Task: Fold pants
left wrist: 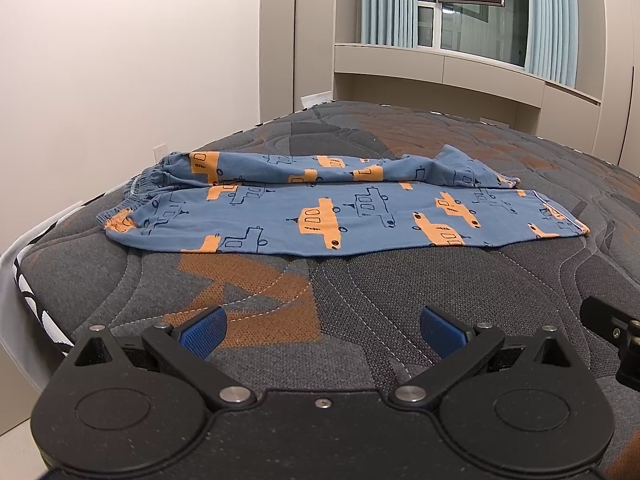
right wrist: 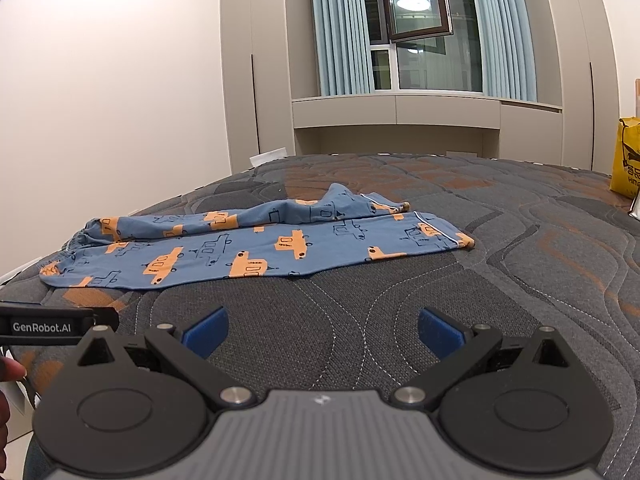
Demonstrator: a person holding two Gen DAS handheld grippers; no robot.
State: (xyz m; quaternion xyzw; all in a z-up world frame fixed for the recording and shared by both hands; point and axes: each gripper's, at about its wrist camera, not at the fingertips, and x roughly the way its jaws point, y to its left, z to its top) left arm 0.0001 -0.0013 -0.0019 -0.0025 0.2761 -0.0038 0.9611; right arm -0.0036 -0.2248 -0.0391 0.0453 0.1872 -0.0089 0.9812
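Blue car-print pants (left wrist: pixel 320 216) lie near the mattress's (left wrist: pixel 360 300) left edge, legs side by side, no fold visible yet. The left gripper (left wrist: pixel 320 330) and right gripper (right wrist: pixel 322 330) hover wide open, holding nothing.

A dark grey quilted mattress (right wrist: pixel 400 340) with rust-orange patches and pale stitching fills the foreground. Beyond the mattress's far edge stand beige built-in cabinets (right wrist: pixel 400 114) under a window (right wrist: pixel 416 28) with pale blue curtains (right wrist: pixel 340 28). A yellow printed bag (right wrist: pixel 628 156) sits at the mattress's right edge.
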